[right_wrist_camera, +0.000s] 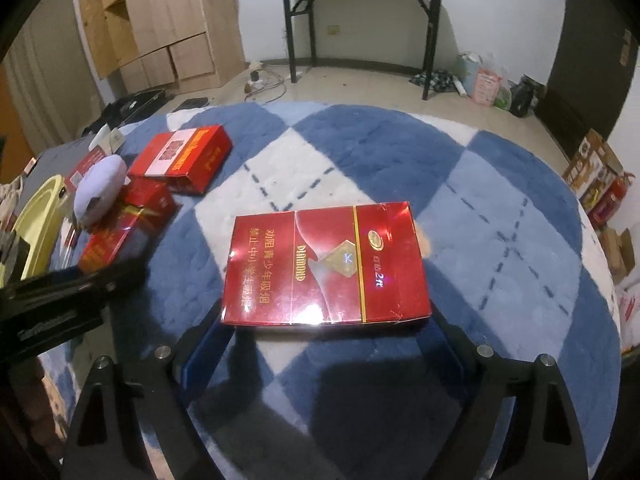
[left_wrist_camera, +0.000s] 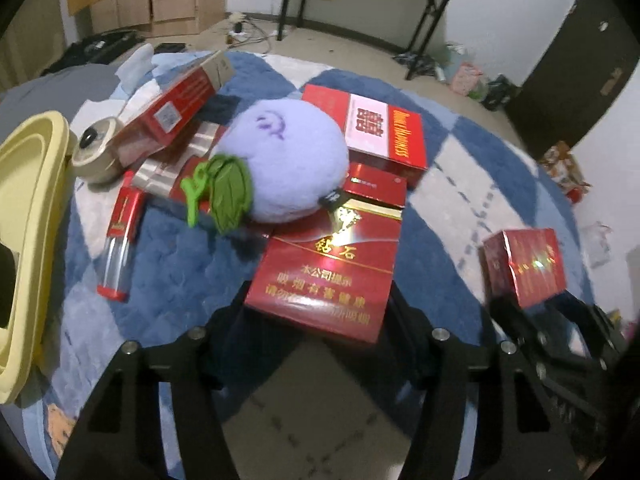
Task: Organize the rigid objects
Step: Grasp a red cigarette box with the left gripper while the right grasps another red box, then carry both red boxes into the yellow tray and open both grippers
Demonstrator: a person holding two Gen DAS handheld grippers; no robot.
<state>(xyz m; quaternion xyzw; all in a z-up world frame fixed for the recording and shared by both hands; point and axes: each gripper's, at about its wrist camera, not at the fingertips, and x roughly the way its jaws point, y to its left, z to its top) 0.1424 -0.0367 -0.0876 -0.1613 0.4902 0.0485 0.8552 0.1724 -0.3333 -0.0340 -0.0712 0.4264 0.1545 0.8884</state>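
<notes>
Yellow tray (left_wrist_camera: 24,208) at the blanket's left edge (contents not visible), left gripper (left_wrist_camera: 316,312) jaws straddling a red carton (left_wrist_camera: 324,272), long axis pointing away, right gripper (right_wrist_camera: 326,320) jaws wide around a flat red box (right_wrist_camera: 328,264), long axis crosswise, grip on either unclear.

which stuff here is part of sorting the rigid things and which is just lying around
For the job: red box between the left gripper fingers; red carton between the right gripper fingers; double-happiness box; yellow bin.

Lying about: purple plush; blue checked blanket.
</notes>
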